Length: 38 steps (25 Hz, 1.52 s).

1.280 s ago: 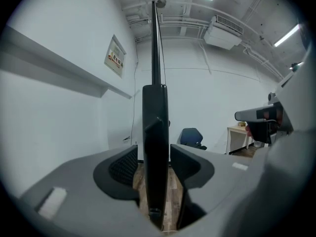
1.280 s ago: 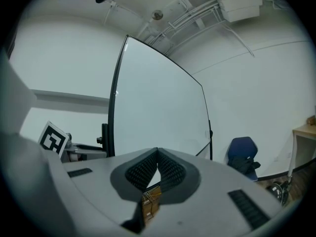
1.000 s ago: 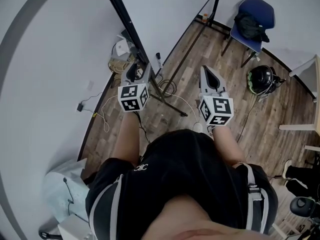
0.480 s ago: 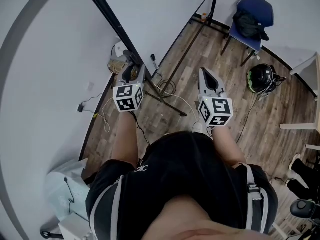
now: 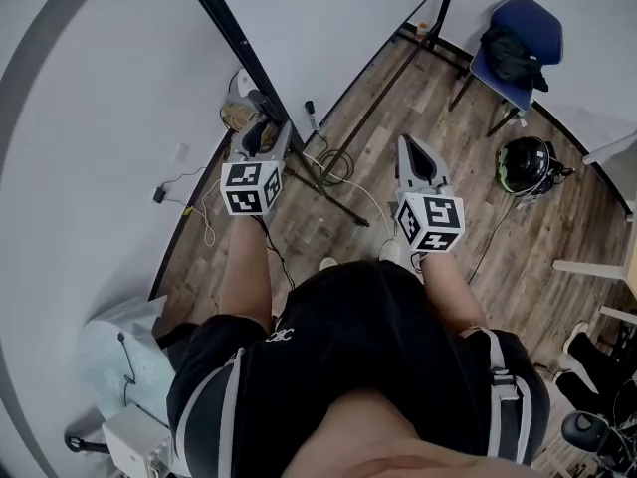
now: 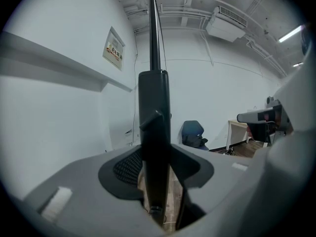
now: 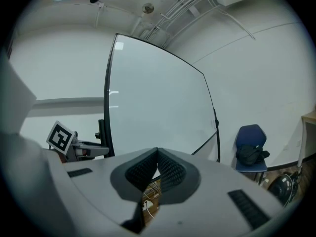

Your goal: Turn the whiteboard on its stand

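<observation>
The left gripper (image 5: 261, 139) is clamped on the side edge of the whiteboard (image 7: 158, 102). The right gripper (image 5: 416, 162) is to its right, jaws together, apart from the board. Cables (image 5: 333, 167) lie on the floor (image 5: 478, 257) by the stand (image 5: 343, 210). A helmet (image 5: 526, 163) lies farther right, and behind it a bag (image 5: 513, 56) rests on a chair (image 5: 537, 23).

Looking straight down: the left gripper (image 5: 265, 129) sits up against the black frame (image 5: 232, 34) of the whiteboard (image 5: 328, 23), nose right at the edge. The right gripper (image 5: 409, 145) hangs over the wooden floor (image 5: 438, 108), well apart from the board. Stand legs (image 5: 336, 205) and loose cables (image 5: 333, 167) lie between them. Further off, a blue chair (image 5: 523, 23) holds a black bag (image 5: 511, 56), with a helmet (image 5: 523, 163) near it.
</observation>
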Tool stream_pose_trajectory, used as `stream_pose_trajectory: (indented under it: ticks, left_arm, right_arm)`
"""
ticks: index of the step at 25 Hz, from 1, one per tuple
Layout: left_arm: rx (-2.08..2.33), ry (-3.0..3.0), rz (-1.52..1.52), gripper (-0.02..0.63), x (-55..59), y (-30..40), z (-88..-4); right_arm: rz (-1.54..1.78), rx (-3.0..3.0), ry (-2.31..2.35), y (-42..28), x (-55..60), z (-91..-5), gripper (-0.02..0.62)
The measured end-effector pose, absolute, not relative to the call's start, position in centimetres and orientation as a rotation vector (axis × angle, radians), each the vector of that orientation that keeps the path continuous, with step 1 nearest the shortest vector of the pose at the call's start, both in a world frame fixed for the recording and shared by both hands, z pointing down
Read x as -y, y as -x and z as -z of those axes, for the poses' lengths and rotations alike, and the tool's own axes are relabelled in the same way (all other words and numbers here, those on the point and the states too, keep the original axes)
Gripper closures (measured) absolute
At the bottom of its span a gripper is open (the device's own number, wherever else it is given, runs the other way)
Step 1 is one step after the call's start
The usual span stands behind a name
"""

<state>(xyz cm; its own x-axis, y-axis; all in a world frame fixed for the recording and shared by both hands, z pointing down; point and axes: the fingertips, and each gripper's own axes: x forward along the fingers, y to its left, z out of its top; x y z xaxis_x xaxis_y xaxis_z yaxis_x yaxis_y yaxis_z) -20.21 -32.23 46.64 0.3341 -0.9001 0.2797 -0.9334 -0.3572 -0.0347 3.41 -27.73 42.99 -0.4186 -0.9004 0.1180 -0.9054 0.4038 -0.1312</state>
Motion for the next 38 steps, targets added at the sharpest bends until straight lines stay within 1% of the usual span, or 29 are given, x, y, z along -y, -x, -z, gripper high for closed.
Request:
stream_pose_trajectory:
  ticks: [8,14,25,38]
  left_arm:
    - [1.671,-2.494,-0.408,0.425,32.0,20.4,-46.7]
    - [1.668,-2.5,-0.409,0.425,30.8,22.1,-46.7]
    - [1.701,-2.499,-0.425,0.425,29.5,22.8,-46.7]
    - [1.731,-2.468,-0.402,0.426,24.5,27.6,-46.5]
  right_arm:
    - [-0.285,2.649,-1.621,-2.5,29.4,-43.0,0.589]
    - [-0.288,2.663,-1.6,-1.1,29.2,-43.1,0.591]
    - [-0.318,2.66,-1.585,-2.2,29.1,-43.6,0.589]
    - [-0.336,2.681,-1.522,0.5,26.5,-44.0,0.589]
